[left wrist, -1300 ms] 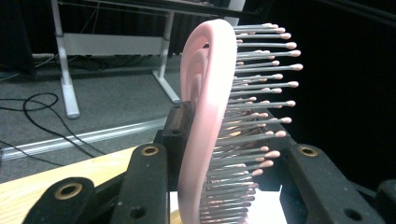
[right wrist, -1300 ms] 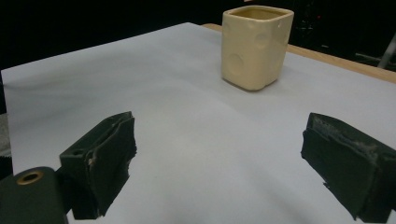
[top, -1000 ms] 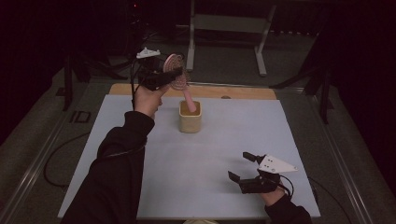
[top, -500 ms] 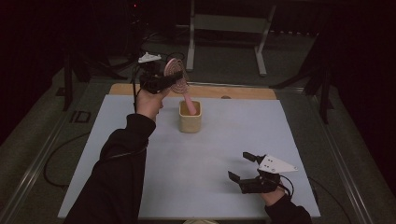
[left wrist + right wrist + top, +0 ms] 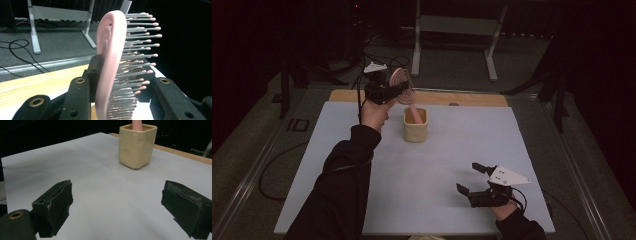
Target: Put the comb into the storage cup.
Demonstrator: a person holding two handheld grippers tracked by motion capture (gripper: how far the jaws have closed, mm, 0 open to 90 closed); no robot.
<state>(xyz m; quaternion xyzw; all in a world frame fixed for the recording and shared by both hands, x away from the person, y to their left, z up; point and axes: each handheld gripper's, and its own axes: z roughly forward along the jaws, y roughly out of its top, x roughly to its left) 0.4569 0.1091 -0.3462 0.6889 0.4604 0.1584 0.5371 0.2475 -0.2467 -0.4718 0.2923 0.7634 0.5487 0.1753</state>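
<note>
The pink hairbrush (image 5: 404,89) is gripped at its head by the left tongs (image 5: 399,90), with the jaws pressed on the back and on the bristles. Its long axis is tilted, and the handle end is already placed inside the cream cup (image 5: 416,127), which stands at the far middle of the worktop (image 5: 452,150). The cup lies just below and right of these tongs. The right tongs (image 5: 472,179) are held open and empty, well apart, near the front edge.
</note>
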